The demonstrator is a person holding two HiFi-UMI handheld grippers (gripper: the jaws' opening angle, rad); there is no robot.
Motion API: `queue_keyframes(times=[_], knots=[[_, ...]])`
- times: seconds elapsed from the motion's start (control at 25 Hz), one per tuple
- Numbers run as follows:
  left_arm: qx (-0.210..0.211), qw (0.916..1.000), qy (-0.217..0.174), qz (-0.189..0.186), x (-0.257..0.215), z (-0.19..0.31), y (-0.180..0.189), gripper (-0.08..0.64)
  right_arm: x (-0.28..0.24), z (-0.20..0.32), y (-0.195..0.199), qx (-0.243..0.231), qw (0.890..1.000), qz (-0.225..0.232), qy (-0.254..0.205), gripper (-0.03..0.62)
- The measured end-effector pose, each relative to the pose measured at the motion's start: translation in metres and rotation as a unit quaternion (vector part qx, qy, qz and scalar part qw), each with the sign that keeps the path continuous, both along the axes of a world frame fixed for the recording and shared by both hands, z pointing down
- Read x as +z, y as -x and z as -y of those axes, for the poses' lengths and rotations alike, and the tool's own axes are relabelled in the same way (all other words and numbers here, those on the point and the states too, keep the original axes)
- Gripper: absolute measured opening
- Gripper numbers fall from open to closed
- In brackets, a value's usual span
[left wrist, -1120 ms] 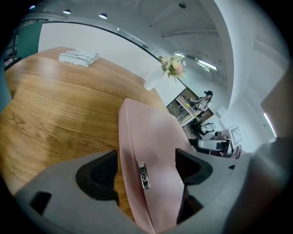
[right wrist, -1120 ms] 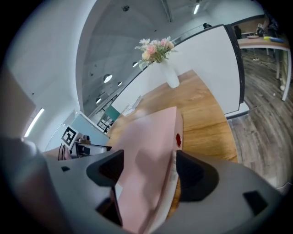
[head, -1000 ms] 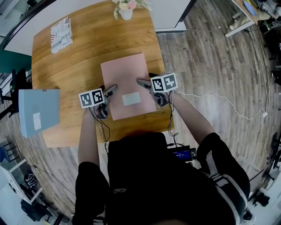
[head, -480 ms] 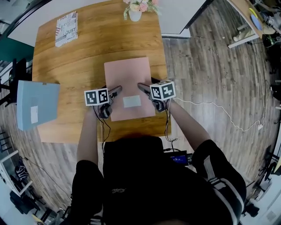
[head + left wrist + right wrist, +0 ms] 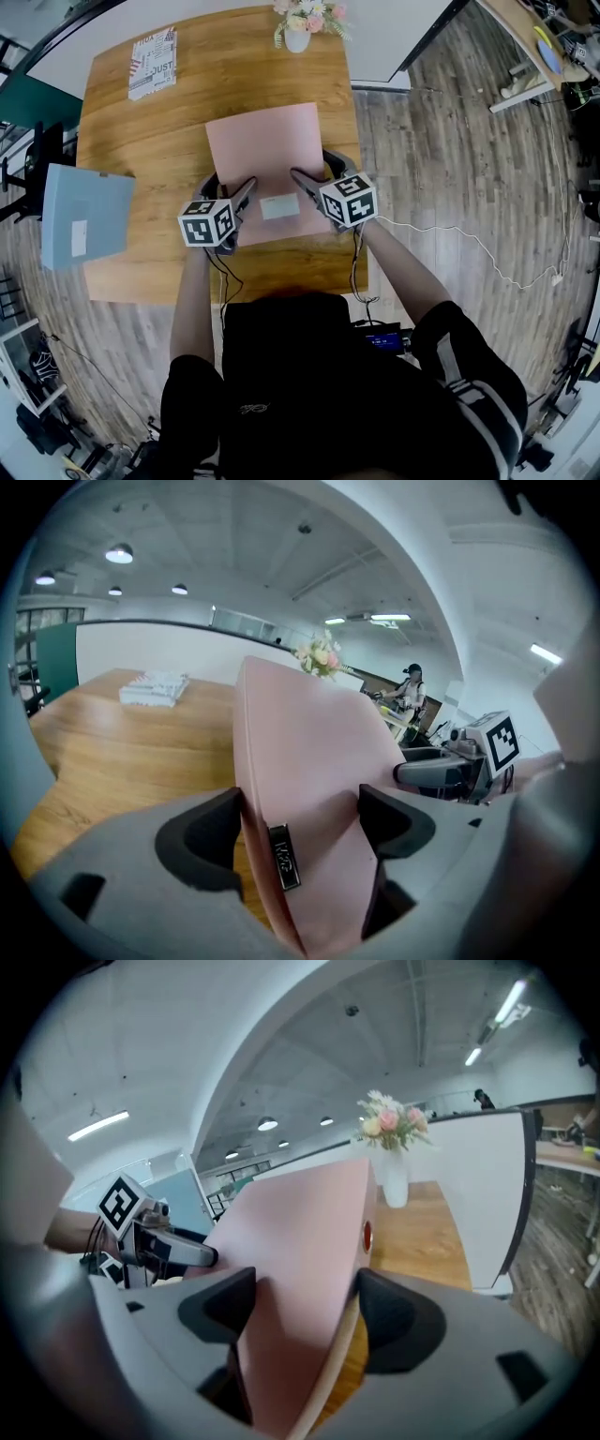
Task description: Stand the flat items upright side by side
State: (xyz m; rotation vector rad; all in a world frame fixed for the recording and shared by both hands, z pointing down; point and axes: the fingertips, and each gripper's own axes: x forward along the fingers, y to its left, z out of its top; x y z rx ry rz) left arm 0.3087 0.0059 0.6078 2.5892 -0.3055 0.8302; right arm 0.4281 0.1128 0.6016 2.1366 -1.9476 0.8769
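A pink flat folder (image 5: 262, 141) with a white label (image 5: 279, 207) lies tilted on the wooden table (image 5: 150, 141). Both grippers hold its near edge. My left gripper (image 5: 242, 195) is shut on the near left corner, and in the left gripper view the folder (image 5: 309, 752) with its spine tag fills the gap at that gripper (image 5: 298, 822). My right gripper (image 5: 302, 180) is shut on the near right corner. In the right gripper view, the folder (image 5: 300, 1232) sits between the pads of that gripper (image 5: 305, 1312). A blue folder (image 5: 84, 228) lies flat, overhanging the table's left edge.
A printed booklet (image 5: 152, 63) lies at the table's far left corner. A white vase of flowers (image 5: 302, 28) stands at the far edge. A white partition runs behind the table. A cable (image 5: 469, 234) trails over the wood floor on the right.
Both grippers have turned and lifted slightly with the pink folder's near edge, so the folder now tilts and sits a little farther from me. The blue folder has not moved.
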Motion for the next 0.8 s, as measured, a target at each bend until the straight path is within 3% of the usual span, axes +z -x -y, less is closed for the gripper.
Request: queue_keyframes(times=[0.2, 0.48, 0.8], knots=[[-0.009, 0.9951, -0.088, -0.044, -0.034, 0.009, 0.008, 0.405, -0.035, 0.012, 0.005, -0.017, 0.995, -0.077, -0.059, 0.35], [-0.029, 0.972, -0.21, -0.101, -0.069, 0.005, 0.017, 0.407, -0.07, 0.015, 0.013, -0.02, 0.979, -0.158, -0.13, 0.35], [-0.037, 0.9525, -0.282, -0.108, -0.076, -0.013, 0.041, 0.411, -0.079, 0.001, 0.035, -0.028, 0.966, -0.203, -0.157, 0.35]])
